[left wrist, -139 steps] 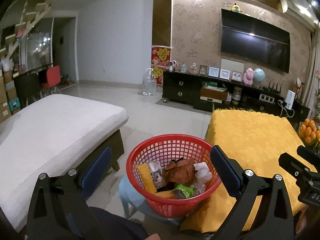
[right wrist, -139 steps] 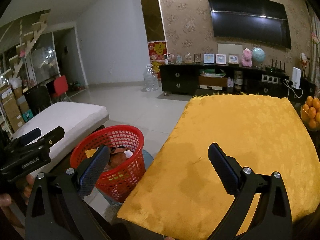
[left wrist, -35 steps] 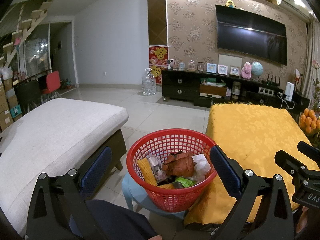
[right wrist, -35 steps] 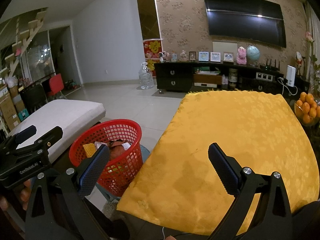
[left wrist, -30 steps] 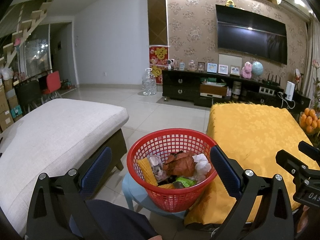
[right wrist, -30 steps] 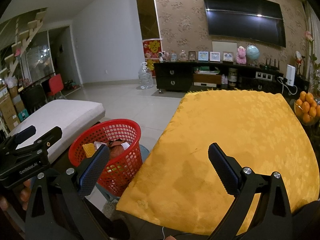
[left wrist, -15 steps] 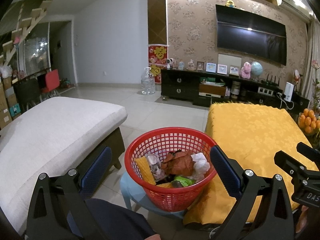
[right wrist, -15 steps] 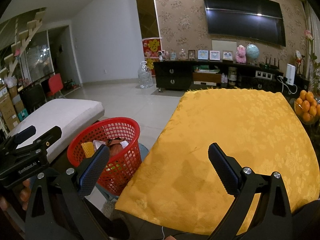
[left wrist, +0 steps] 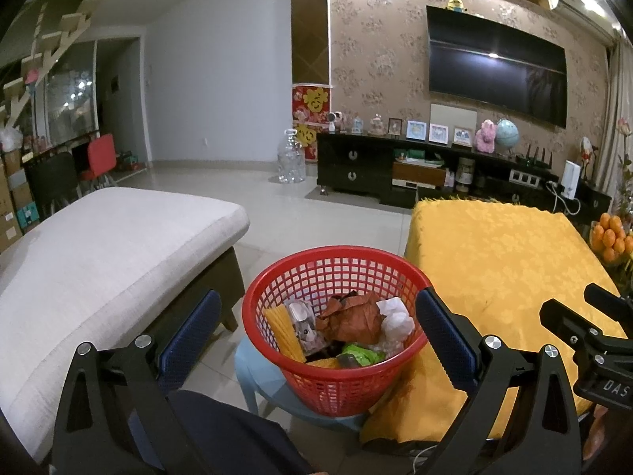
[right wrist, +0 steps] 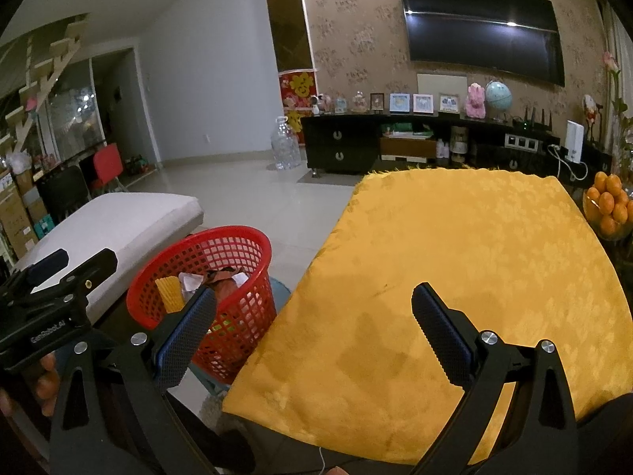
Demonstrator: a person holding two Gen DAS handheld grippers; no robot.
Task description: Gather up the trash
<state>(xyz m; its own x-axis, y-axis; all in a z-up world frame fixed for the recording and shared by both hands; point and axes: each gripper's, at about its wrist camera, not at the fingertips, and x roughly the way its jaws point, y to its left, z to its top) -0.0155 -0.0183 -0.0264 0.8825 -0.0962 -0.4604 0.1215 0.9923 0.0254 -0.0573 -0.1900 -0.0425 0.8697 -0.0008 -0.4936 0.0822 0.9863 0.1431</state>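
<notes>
One view alone, green wrapper (left wrist: 362, 353), basket (left wrist: 332, 253)

Red plastic mesh basket (left wrist: 336, 277), crumpled brown paper (left wrist: 352, 318), patterned yellow cloth (right wrist: 474, 257), glossy floor tiles (left wrist: 300, 213).

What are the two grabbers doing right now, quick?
Left gripper: open, holding nothing, above the red basket.
Right gripper: open, holding nothing.

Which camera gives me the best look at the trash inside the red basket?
Left wrist: it looks down into the red basket, showing crumpled wrappers inside. Right wrist sees the basket from the side, with only the top scraps showing.
</notes>
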